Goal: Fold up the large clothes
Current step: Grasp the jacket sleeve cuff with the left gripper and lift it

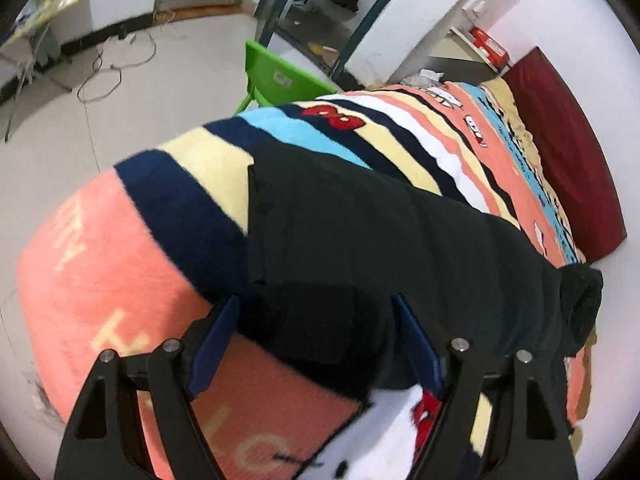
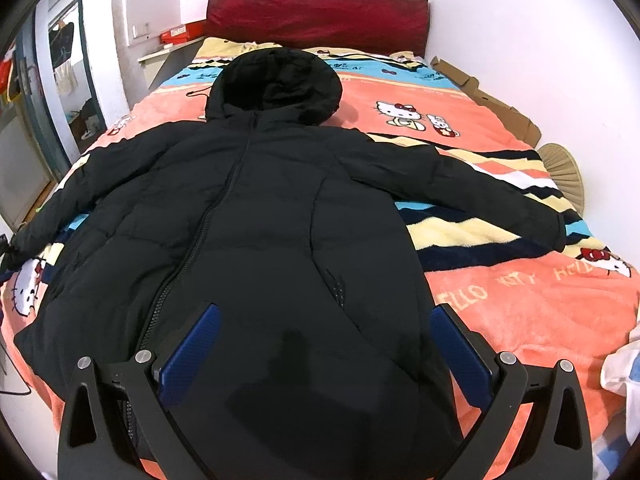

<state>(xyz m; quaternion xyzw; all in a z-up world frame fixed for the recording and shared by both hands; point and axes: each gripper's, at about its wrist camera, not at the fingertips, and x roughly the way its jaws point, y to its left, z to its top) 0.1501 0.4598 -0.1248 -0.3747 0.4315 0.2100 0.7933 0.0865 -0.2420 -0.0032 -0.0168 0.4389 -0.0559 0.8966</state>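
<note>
Black and puffy, the hooded down jacket (image 2: 256, 216) lies face up and zipped on the bed's striped Hello Kitty blanket (image 2: 520, 292), filling the middle of the right wrist view with its hood (image 2: 276, 84) toward the red headboard (image 2: 320, 12) at the top of the frame and both sleeves thrown out sideways. The right tool (image 2: 324, 332) hovers over the hem at the lower centre of that view, its blue pads (image 2: 192, 356) spread wide with nothing between them. In the left wrist view the left tool (image 1: 316, 340) is likewise spread, its jaws straddling the cuff of the left sleeve (image 1: 312, 320) at the lower centre of the frame without pinching it; whether the pads touch the fabric I cannot tell. The main risk, as I judge it, is the jacket's bulk and slick shell: a shallow pinch on the sleeve end could catch only the outer layer, so the filling slides out and the sleeve drops halfway across the body. The sleeve lies near the blanket's edge, toward the floor and the green chair (image 1: 280, 76) in the upper middle of that frame, so a loose grip could also let it slip off the bed. Closing too deep could snag the fleecy blanket together with the cuff and drag it along, wrinkling the surface under the jacket. Trapped air in the padding may make any fold spring back open, and pulling one sleeve without steadying the hem could skew the whole jacket.
</note>
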